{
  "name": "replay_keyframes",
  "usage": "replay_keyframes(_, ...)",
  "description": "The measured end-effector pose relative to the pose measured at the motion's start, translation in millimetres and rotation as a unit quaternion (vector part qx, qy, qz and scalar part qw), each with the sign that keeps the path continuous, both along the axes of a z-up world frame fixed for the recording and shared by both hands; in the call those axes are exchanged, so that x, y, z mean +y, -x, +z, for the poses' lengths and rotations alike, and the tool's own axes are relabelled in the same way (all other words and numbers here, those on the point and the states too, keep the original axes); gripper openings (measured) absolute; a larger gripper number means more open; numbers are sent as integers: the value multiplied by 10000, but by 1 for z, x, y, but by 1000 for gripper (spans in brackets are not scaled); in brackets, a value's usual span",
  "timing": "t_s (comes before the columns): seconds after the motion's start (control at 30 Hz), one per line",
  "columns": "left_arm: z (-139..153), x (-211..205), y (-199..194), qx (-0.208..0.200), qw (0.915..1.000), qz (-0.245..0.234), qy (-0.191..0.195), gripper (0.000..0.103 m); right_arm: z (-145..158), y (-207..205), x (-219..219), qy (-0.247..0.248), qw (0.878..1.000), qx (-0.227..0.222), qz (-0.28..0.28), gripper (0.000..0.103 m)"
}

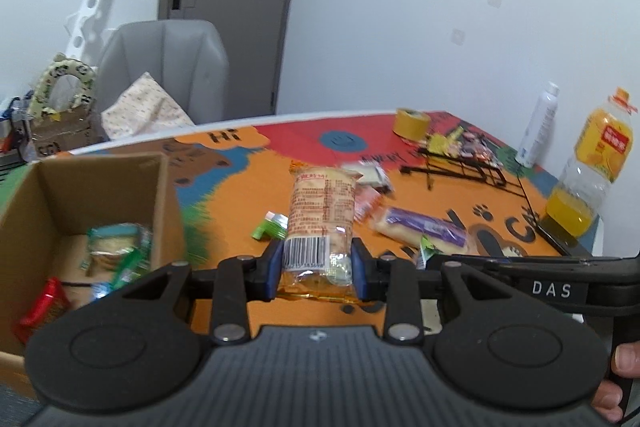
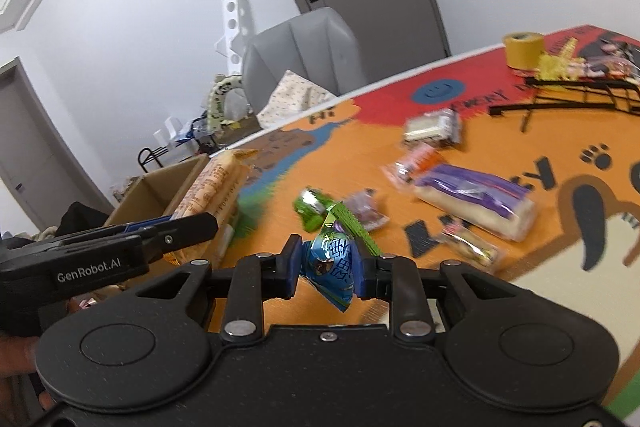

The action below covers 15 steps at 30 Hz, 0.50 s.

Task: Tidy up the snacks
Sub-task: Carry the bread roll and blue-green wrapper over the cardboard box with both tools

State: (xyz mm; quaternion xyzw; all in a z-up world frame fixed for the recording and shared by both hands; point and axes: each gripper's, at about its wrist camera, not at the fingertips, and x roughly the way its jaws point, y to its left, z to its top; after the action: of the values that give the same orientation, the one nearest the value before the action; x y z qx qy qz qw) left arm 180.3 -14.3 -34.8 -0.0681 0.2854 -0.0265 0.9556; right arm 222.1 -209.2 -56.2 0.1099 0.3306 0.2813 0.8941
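My left gripper is shut on a long orange cracker pack, held above the table just right of the cardboard box. The box holds several snack packets. In the right wrist view the same cracker pack and the left gripper show at the left, by the box. My right gripper is shut on a small blue and green foil snack packet, held above the table. Loose snacks lie ahead: a purple-wrapped cake, a green packet, a white packet.
A colourful mat covers the table. At the far right are a black wire rack with snacks, a yellow tape roll, a white spray bottle and an orange juice bottle. A grey chair stands behind the table.
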Motion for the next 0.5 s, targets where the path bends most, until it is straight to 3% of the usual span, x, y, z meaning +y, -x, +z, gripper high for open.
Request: replay_keyframes(0.5, 19, 77, 13, -105, 9971, 750, -46, 34, 23, -6, 65, -43, 9982, -233, 543, 24)
